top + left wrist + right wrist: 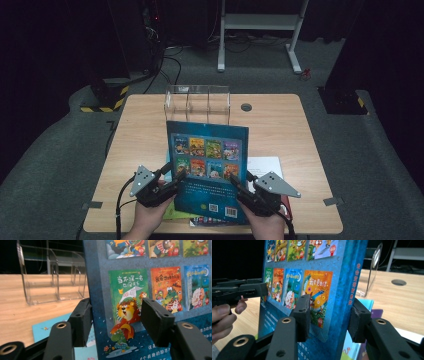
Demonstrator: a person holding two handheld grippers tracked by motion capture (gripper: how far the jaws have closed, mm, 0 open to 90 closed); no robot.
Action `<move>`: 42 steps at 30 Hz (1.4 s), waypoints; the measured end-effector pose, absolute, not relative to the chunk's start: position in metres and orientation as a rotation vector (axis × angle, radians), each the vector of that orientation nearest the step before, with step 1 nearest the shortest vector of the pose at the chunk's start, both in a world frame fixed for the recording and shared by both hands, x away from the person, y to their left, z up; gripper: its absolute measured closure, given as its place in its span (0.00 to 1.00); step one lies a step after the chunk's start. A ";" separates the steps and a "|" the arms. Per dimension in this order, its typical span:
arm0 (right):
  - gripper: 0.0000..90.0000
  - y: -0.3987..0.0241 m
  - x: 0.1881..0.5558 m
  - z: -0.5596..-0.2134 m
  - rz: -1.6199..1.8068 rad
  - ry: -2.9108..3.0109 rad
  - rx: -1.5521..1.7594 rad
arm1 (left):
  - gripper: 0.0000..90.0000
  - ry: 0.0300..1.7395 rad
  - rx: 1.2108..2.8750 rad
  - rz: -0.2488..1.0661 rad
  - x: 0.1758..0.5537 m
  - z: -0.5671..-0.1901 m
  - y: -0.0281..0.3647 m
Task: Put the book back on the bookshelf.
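Around the wooden desk (280,125) the room is dark, with grey carpet, cables and a white frame behind. Upright above the near edge stands a blue book (207,170), hiding most of the other books (265,165) lying flat beneath it, and a clear plastic rack (197,102) waits just behind. Both the left gripper (172,182) and the right gripper (240,187) have their jaws pinching the book's side edges.

Light falls from above onto the table (280,125), which is bright, while everything beyond it sinks into near-black. The high view is soft and grainy, with curved lines toward its edges. In both gripper views the book (155,290) cover is evenly lit and fairly sharp; the clear rack (50,277) behind the book catches pale glints.
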State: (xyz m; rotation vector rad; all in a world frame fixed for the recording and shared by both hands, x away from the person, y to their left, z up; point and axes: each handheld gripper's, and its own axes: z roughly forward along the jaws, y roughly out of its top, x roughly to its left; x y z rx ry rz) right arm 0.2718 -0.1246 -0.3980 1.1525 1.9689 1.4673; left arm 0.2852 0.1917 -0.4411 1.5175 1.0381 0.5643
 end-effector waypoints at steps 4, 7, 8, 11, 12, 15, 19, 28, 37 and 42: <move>0.67 -0.123 0.272 -0.395 1.489 1.955 1.133 | 0.50 1.029 1.502 0.589 0.284 -0.439 0.193; 0.68 -0.122 0.273 -0.394 1.504 1.941 1.117 | 0.51 1.023 1.497 0.608 0.286 -0.438 0.195; 0.68 -0.122 0.273 -0.394 1.504 1.941 1.117 | 0.51 1.023 1.497 0.608 0.286 -0.438 0.195; 0.69 -0.121 0.275 -0.392 1.512 1.928 1.094 | 0.53 1.021 1.488 0.620 0.287 -0.436 0.196; 0.69 -0.121 0.275 -0.392 1.512 1.928 1.094 | 0.53 1.022 1.482 0.621 0.287 -0.436 0.196; 0.69 -0.119 0.276 -0.390 1.513 1.924 1.083 | 0.54 1.023 1.472 0.635 0.288 -0.435 0.196; 0.70 -0.117 0.277 -0.388 1.507 1.920 1.055 | 0.55 1.019 1.471 0.654 0.289 -0.433 0.198; 0.70 -0.115 0.278 -0.383 1.505 1.905 1.012 | 0.57 1.018 1.459 0.669 0.291 -0.432 0.199; 0.70 -0.118 0.282 -0.381 1.530 1.882 0.981 | 0.59 0.992 1.465 0.695 0.295 -0.433 0.197; 0.70 -0.126 0.279 -0.390 1.581 1.877 0.984 | 0.62 0.950 1.477 0.693 0.295 -0.434 0.197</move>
